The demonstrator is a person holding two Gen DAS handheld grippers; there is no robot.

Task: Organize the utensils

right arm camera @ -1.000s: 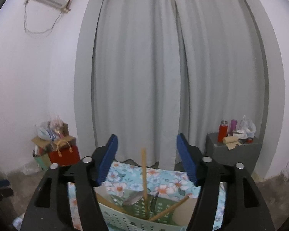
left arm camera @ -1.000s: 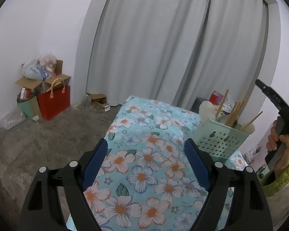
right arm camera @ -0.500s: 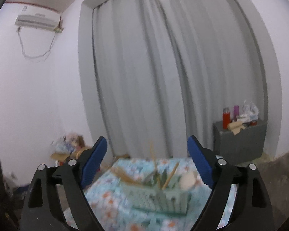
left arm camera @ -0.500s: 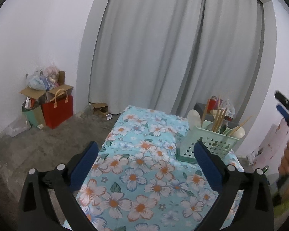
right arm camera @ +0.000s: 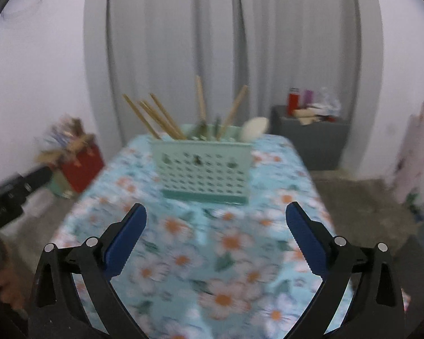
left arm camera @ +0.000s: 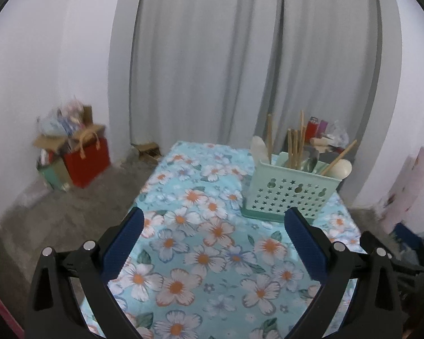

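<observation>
A pale green perforated utensil basket (left arm camera: 289, 192) stands on the flowered tablecloth (left arm camera: 200, 243), at the far right in the left wrist view and centred in the blurred right wrist view (right arm camera: 202, 169). Wooden chopsticks (left arm camera: 294, 147) and white spoons (left arm camera: 340, 168) stand in it. My left gripper (left arm camera: 217, 240) is open and empty, above the near part of the table, well short of the basket. My right gripper (right arm camera: 216, 237) is open and empty, facing the basket from a distance.
A red bag and cardboard boxes (left arm camera: 79, 155) sit on the floor at the left wall. A grey cabinet with bottles (right arm camera: 311, 135) stands behind the table at the right. Grey curtains hang behind. A pink roll (left arm camera: 410, 186) leans at the right.
Both grippers have pulled back and tilted down, so the table and basket now fill more of each view. The right gripper has dropped from up beside the basket to below, facing it.
</observation>
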